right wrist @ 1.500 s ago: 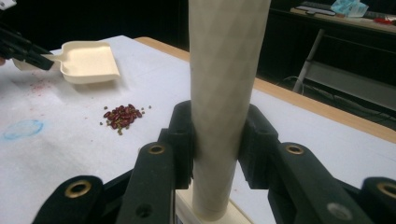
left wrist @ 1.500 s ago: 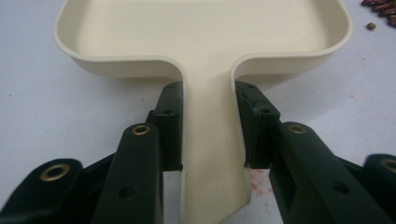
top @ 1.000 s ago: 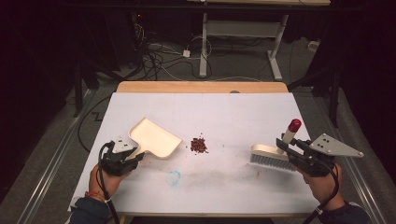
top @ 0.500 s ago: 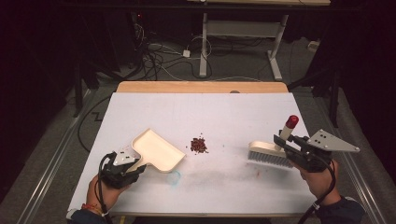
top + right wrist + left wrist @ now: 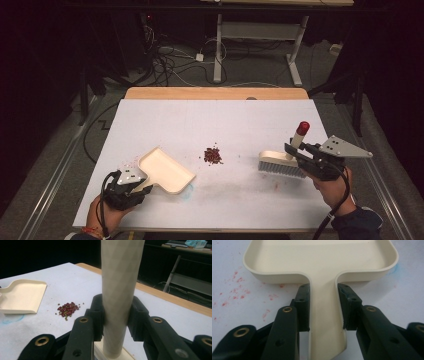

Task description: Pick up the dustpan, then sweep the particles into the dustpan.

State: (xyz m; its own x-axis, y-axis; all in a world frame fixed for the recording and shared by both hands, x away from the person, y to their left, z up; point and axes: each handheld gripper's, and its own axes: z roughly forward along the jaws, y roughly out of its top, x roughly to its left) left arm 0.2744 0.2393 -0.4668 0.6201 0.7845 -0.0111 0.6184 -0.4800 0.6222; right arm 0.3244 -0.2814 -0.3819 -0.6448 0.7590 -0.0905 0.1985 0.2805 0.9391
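Left gripper [image 5: 323, 312] clamped on dustpan [image 5: 166, 171] handle; right gripper [image 5: 116, 317] clamped on brush [image 5: 282, 164] handle. Bean pile [image 5: 213, 155] lies on tabletop [image 5: 230, 117] between them — sweep apparently not begun. Next, likely: pan mouth beside pile, brush drawn toward it.

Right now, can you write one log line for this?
left gripper: shut on dustpan | right gripper: shut on brush | beans: between, unswept
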